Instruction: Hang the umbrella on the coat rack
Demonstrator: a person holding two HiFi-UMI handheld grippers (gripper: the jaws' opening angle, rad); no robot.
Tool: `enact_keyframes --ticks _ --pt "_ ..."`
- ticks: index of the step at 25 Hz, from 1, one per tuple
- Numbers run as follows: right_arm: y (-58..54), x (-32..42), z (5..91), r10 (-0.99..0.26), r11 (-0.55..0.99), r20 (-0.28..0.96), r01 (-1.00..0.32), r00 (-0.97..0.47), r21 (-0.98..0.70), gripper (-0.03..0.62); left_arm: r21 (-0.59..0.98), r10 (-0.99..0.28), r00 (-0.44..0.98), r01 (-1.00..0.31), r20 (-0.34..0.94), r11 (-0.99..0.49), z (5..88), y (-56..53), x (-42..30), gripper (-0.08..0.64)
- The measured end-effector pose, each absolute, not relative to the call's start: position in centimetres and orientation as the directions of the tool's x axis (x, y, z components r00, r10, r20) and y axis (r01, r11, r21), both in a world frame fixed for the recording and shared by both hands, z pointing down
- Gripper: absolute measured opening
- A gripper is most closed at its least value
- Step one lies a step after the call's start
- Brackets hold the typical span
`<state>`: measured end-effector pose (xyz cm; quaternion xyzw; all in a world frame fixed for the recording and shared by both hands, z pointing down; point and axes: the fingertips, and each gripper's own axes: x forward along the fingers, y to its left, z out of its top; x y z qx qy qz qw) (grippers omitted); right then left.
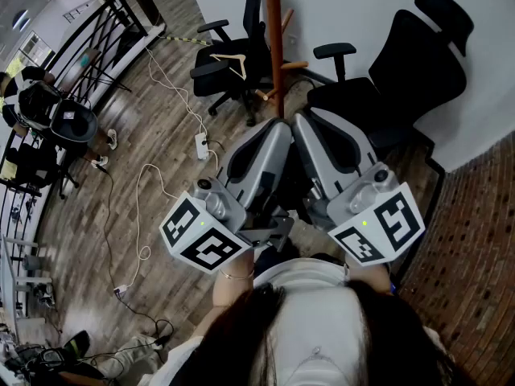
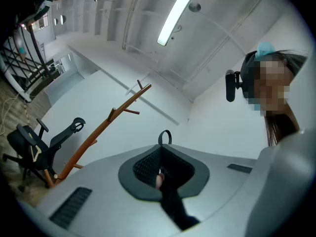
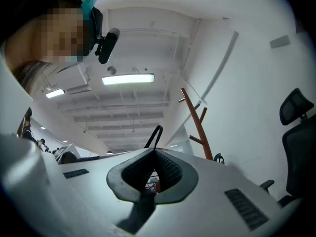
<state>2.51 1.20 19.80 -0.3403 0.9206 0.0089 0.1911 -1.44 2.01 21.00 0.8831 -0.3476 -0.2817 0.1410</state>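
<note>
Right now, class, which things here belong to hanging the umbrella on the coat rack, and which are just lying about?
Belongs to the job: umbrella strap loop, pinched at the tips of the left gripper and right gripper; coat rack.
Just lying about: office chair, wooden hanger on it; second office chair; power strip.

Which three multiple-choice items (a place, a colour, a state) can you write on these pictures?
1. The coat rack stands: A) on a table; B) between two black office chairs; C) behind the person.
2. Its colour: A) orange-brown; B) white; C) blue.
3. The jaws of the left gripper are: A) wide apart; B) on a cup; C) together on a black loop.
Key: 1B, a chair shows on each side; 2A, the pole's wood shows it; 3C, the loop juts past the tips.
</note>
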Motion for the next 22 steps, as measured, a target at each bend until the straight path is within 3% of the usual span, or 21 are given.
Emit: enact_keyframes --ticks 17,22 --pt "0.5 1.6 21.2 -0.657 0.736 -0.373 -0.664 -0.656 -0.128 0.037 0.458 -0.671 0.619 -0.497 -0.409 -0.737 22.5 1.1 -2.6 0.014" --pt "-0.6 -1.8 20.1 -0.672 0.720 -0.371 -0.682 -0.641 -0.125 0.037 0.451 -0.660 0.627 -0.488 -0.414 -0.747 21.3 0.1 -6.0 0.014"
